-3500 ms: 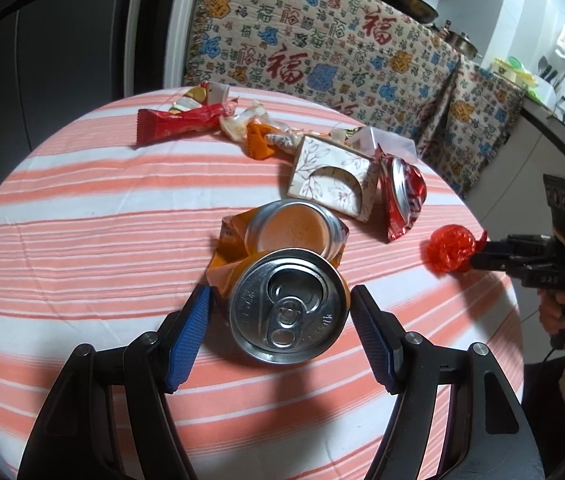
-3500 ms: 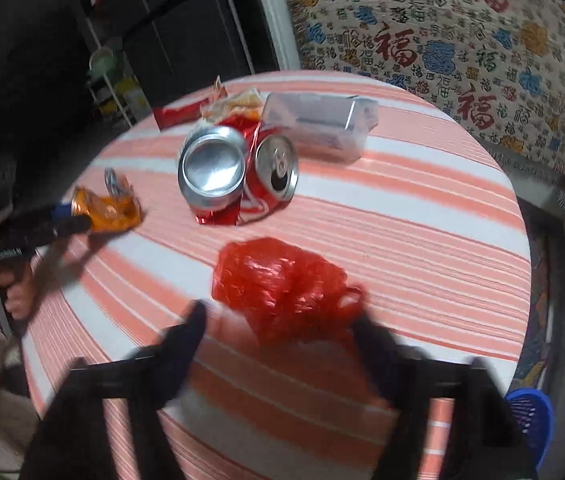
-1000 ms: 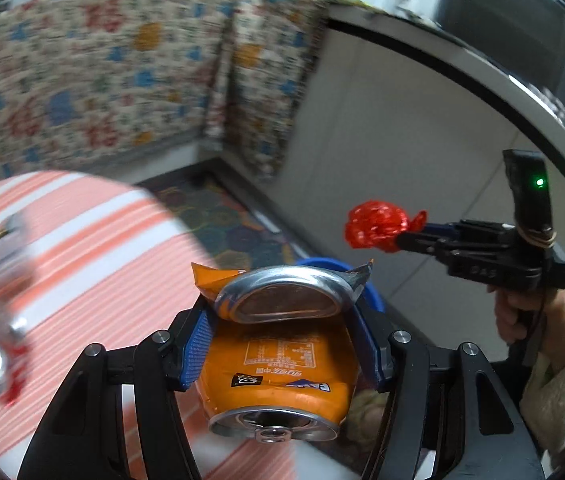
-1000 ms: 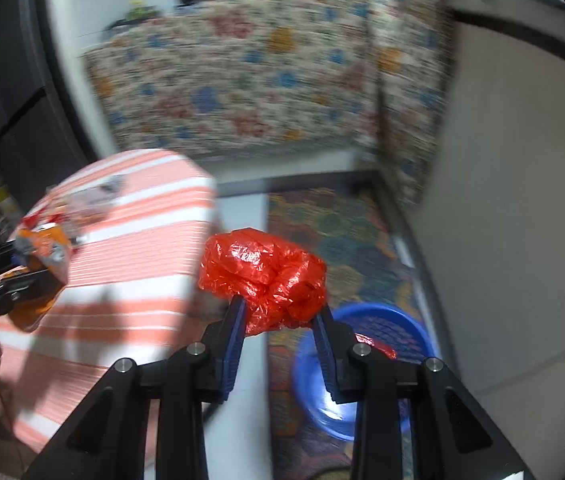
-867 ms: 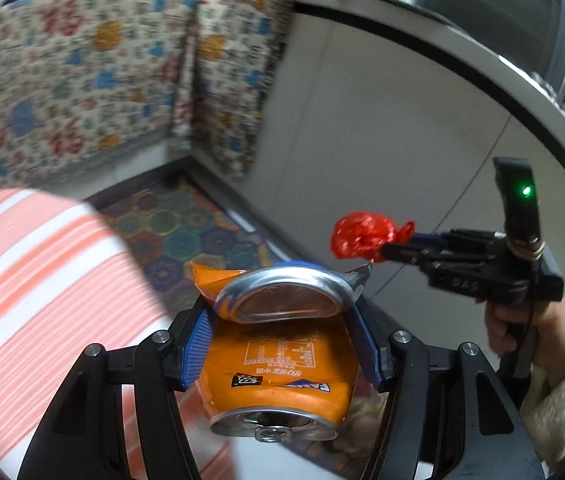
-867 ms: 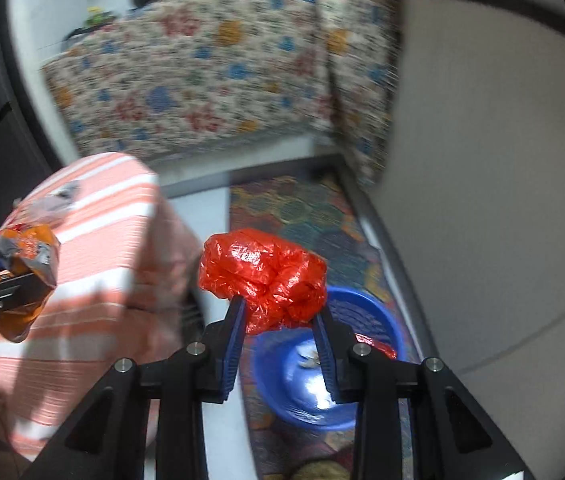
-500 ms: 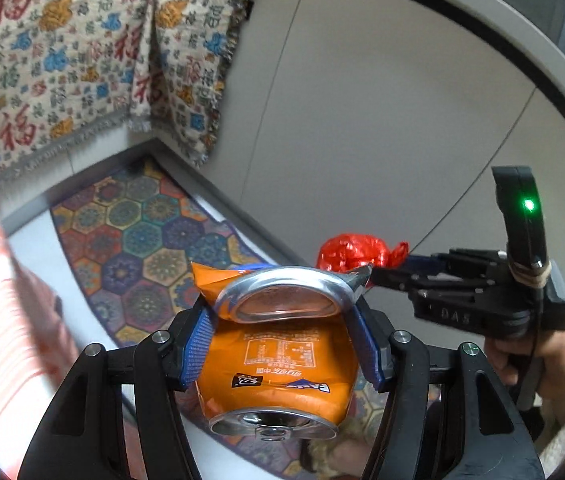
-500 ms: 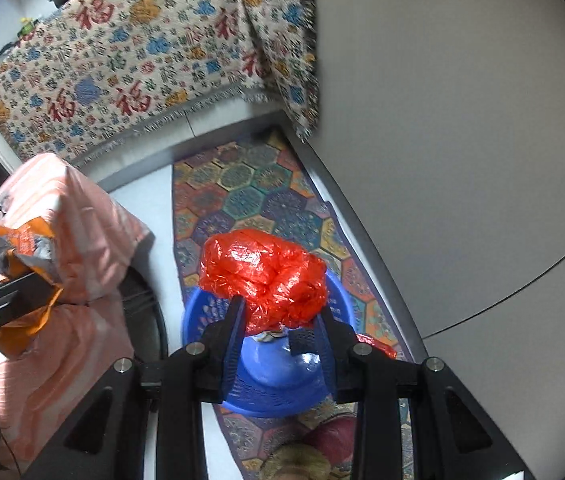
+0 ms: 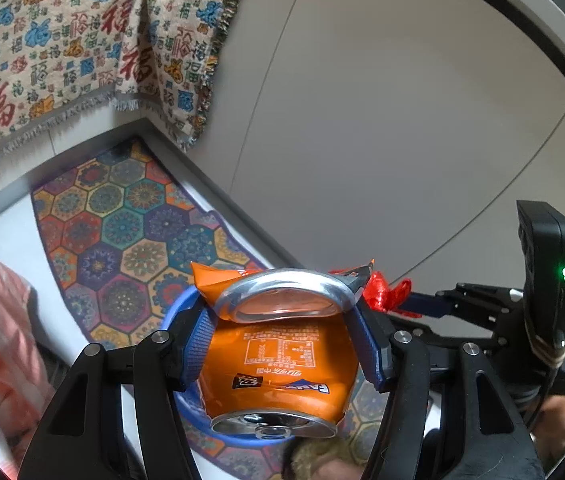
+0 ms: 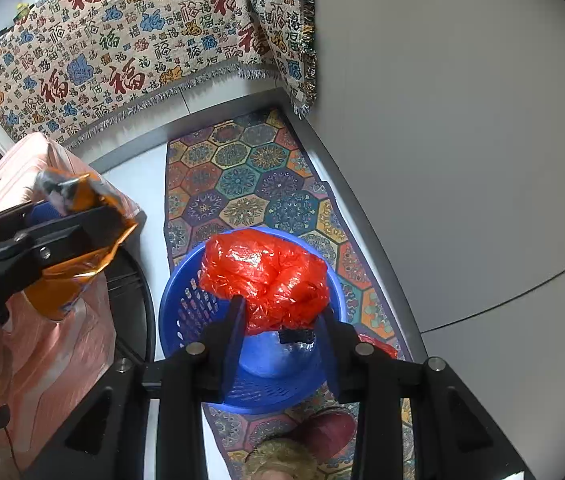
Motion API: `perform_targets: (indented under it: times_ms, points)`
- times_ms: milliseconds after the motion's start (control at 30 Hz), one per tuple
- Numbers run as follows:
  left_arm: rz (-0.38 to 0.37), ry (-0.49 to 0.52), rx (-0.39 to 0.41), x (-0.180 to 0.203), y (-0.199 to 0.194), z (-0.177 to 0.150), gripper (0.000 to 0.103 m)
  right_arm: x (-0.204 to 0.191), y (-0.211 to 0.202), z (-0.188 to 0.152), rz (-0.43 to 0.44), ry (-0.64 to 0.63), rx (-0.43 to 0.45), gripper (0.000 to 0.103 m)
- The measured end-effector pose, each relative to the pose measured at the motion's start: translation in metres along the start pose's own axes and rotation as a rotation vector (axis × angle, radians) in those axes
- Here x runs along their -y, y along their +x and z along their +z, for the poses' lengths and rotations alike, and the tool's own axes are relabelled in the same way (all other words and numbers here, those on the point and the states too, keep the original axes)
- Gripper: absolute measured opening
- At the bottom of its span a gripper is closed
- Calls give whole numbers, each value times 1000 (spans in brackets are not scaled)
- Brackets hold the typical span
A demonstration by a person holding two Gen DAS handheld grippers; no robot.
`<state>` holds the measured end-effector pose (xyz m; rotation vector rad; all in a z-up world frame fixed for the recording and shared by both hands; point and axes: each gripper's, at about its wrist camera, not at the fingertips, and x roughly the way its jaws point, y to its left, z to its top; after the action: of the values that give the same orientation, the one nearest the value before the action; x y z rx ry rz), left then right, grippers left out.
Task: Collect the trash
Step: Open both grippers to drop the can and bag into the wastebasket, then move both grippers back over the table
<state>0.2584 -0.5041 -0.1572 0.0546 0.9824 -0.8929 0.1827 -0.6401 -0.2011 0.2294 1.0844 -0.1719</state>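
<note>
Two pieces of trash hang above the blue perforated plastic basket [image 10: 186, 300] on the patterned rug [image 10: 242, 184]. Directly over its mouth, the right gripper [image 10: 282, 316] is clenched on a crinkly red plastic bag [image 10: 266, 276]. Off to the left, nearer the bench, the left gripper [image 9: 282, 344] clamps a crushed orange aluminium can [image 9: 278, 364], its long axis running along the fingers.
</note>
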Motion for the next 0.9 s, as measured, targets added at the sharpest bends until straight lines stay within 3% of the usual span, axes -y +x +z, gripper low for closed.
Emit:
perform_targets:
  times_ms: [267,333,400,567,733,900]
  points:
    - [-15,-21,-9,-5,20,13,72,1,10,0,3,-29,6,38]
    - [-23,-22,-16,-6,24,14,75,0,11,-1,14,-31,9,44]
    - [-24,-22,-16,-6,26,13,80,0,11,-2,15,-34,14,57]
    - [-36,-22,-24,-7,27,12,80,-1,8,1,22,-25,25,59]
    - [-58,-37,-5,-9,5,10,80,-1,-4,3,20,-17,61,59]
    - [-58,-41,34,-13,-52,-2,80,-14,-27,6,1,-43,131,59]
